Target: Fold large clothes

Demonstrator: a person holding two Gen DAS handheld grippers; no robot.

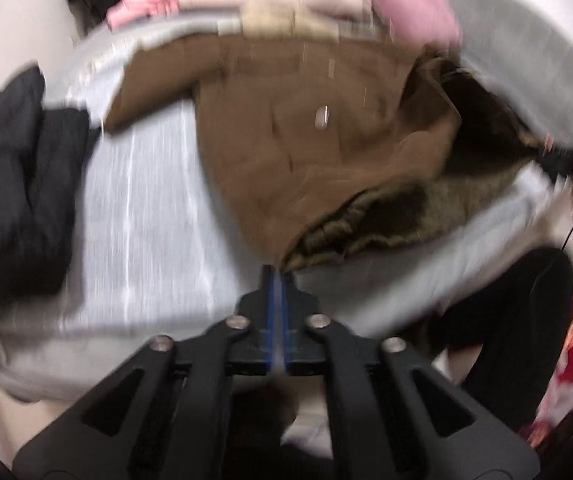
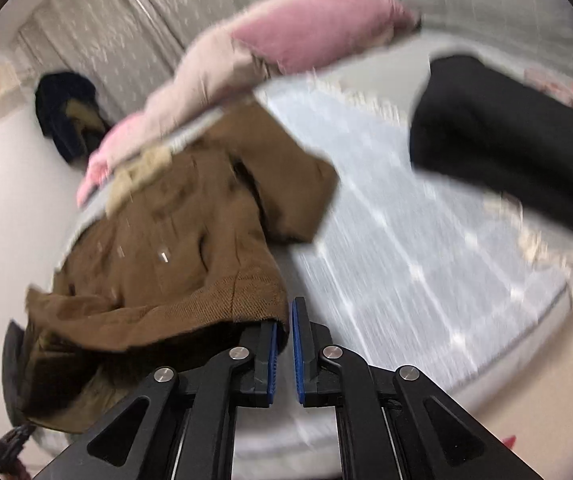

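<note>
Brown coat point(image 1: 306, 136) hem apparently pinched by both closed hand-held grippers.

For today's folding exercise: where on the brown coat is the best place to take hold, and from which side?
Take the brown coat by its ribbed cuff edge, which lies nearest and free on the grey bedcover. Come in from the bed's near side, as the right gripper does; the far side sits under pink clothes.

The brown fur-trimmed coat point(image 1: 286, 136) is spread on the grey bed point(image 1: 146, 200); its lower edge is pinched by the closed left claw point(image 1: 276, 280). A black garment point(image 1: 14, 184) is seen alongside.
</note>
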